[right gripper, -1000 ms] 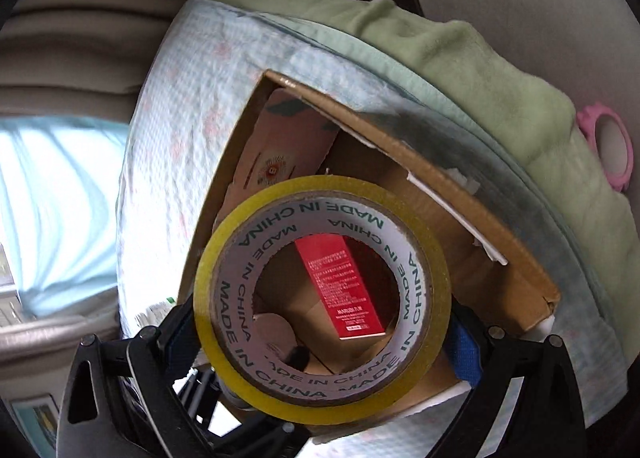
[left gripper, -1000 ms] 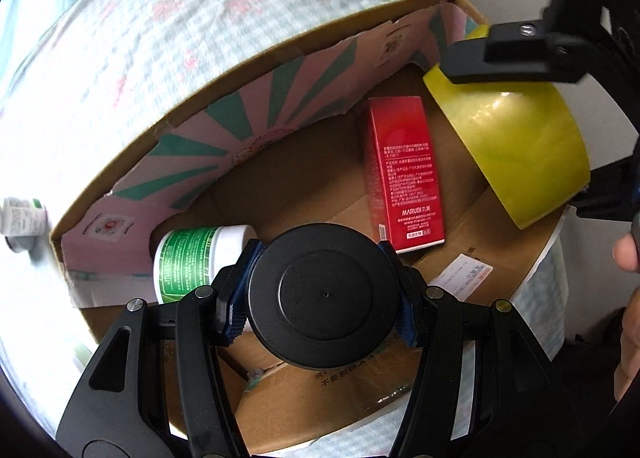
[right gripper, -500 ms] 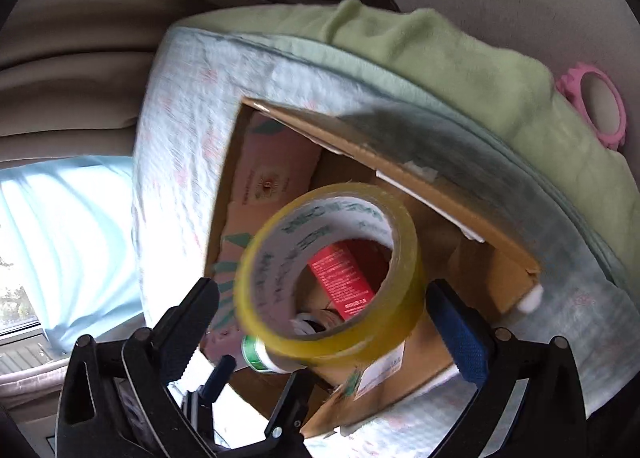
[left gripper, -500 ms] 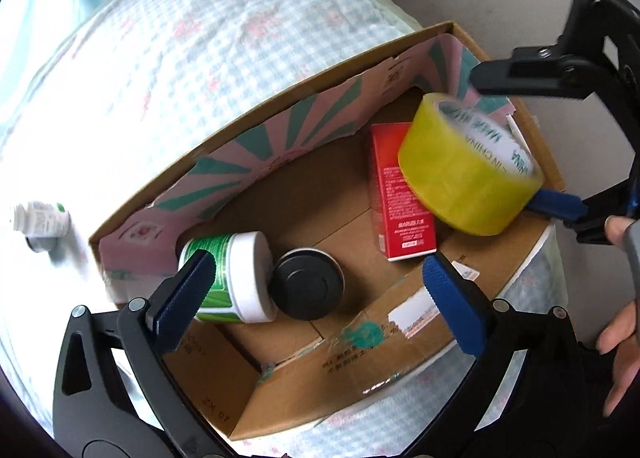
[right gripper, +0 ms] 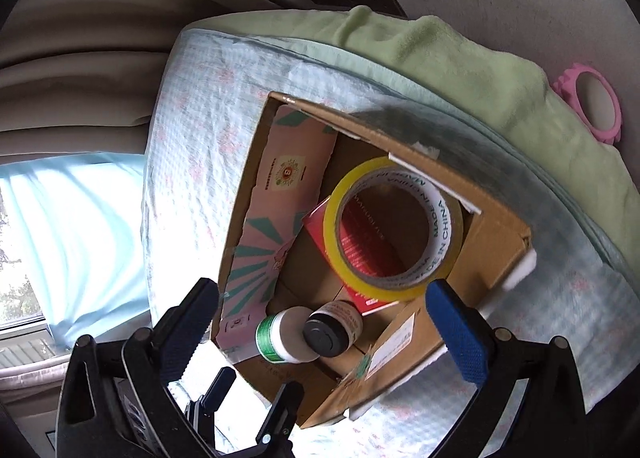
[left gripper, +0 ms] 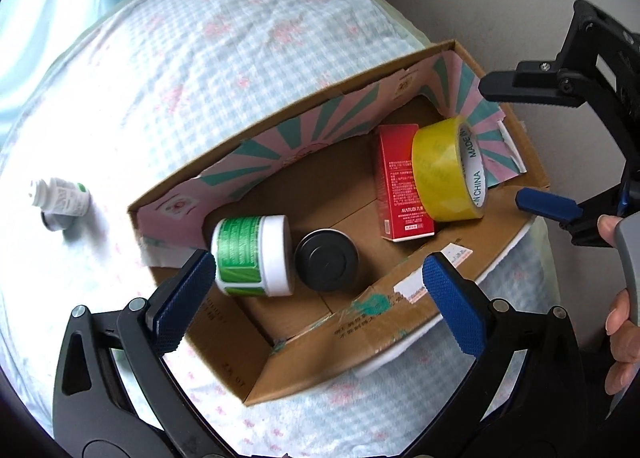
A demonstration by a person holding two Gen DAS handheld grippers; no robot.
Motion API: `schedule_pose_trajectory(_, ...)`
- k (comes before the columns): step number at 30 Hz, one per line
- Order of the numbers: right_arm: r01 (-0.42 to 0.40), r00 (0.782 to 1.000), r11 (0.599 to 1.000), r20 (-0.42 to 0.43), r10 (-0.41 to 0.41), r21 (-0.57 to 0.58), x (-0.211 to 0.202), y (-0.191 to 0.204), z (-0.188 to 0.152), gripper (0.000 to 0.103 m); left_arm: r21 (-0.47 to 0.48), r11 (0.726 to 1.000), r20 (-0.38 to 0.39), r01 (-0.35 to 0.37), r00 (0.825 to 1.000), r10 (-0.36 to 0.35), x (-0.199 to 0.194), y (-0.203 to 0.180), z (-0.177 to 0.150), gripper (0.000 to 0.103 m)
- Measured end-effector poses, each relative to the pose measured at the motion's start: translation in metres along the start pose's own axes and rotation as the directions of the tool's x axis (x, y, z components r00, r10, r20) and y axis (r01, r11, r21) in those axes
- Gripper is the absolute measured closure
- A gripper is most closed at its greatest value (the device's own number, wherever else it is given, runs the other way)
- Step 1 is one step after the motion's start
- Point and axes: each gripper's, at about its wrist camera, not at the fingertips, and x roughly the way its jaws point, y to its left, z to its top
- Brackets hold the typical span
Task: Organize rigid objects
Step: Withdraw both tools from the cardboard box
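An open cardboard box (left gripper: 360, 322) lies on the bed. Inside it are a white jar with a green label (left gripper: 252, 254), a black-lidded jar (left gripper: 326, 264), a red carton (left gripper: 400, 186) and a yellow tape roll (left gripper: 444, 170) leaning on the carton. The box (right gripper: 496, 226), the tape roll (right gripper: 392, 226), the black-lidded jar (right gripper: 332, 332) and the green-label jar (right gripper: 280, 334) also show in the right wrist view. My left gripper (left gripper: 316, 298) is open and empty above the box's near side. My right gripper (right gripper: 320, 326) is open and empty above the box; it also shows in the left wrist view (left gripper: 528, 142).
A small white bottle (left gripper: 60, 200) lies on the checked bedsheet (left gripper: 200, 58) left of the box. A green blanket (right gripper: 460, 70) and a pink ring-shaped object (right gripper: 592, 106) lie beyond the box. A wall stands to the right, curtains at the back.
My left gripper opened and released the black-lidded jar into the box, then drew back. My right gripper opened and dropped the tape roll, which now rests on the red carton.
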Motion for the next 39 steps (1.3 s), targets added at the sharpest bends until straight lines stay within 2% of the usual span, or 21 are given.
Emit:
schedule_pose_trajectory(4,0.022,1.0,0.999,0.005,-0.022,-0.024,-0.011,0.007,-0.009,0.0,-0.019,1.0,0.025,-0.001,1.0,0.002,-0.021,0.005,-0.007,0.0)
schedule_pose_trajectory(14,0.093,0.996,0.969,0.013,-0.093,-0.229,-0.05,0.043,-0.051,0.0,-0.103,0.994,0.103,-0.021,0.994,0.031,-0.095,0.028,-0.045,0.0)
schedule_pose_trajectory(19,0.126,0.992,0.917,0.052,-0.115,-0.378,-0.073,0.083,-0.088,0.0,-0.169,0.985,0.163,-0.032,0.985,0.06,-0.146,0.054,-0.076,0.0)
schedule_pose_trajectory(24,0.167,0.986,0.834,0.098,-0.136,-0.527,-0.085,0.128,-0.137,0.0,-0.237,0.97,0.22,-0.049,0.97,0.103,-0.196,0.089,-0.112,0.0)
schedule_pose_trajectory(30,0.291,0.956,0.636,0.236,-0.172,-0.714,-0.088,0.177,-0.211,0.0,-0.287,0.954,0.29,-0.087,0.941,0.173,-0.239,0.136,-0.156,0.0)
schedule_pose_trajectory(34,0.33,0.943,0.532,0.298,-0.148,-0.78,-0.086,0.199,-0.255,0.0,-0.308,0.948,0.319,-0.077,0.931,0.179,-0.254,0.173,-0.183,0.0)
schedule_pose_trajectory(36,0.33,0.943,0.494,0.302,-0.139,-0.804,-0.079,0.21,-0.27,0.0,-0.309,0.948,0.323,-0.08,0.928,0.183,-0.257,0.193,-0.197,0.0)
schedule_pose_trajectory(39,0.303,0.952,0.459,0.282,-0.114,-0.835,-0.063,0.224,-0.288,0.0,-0.302,0.95,0.311,-0.074,0.935,0.171,-0.251,0.22,-0.215,0.0)
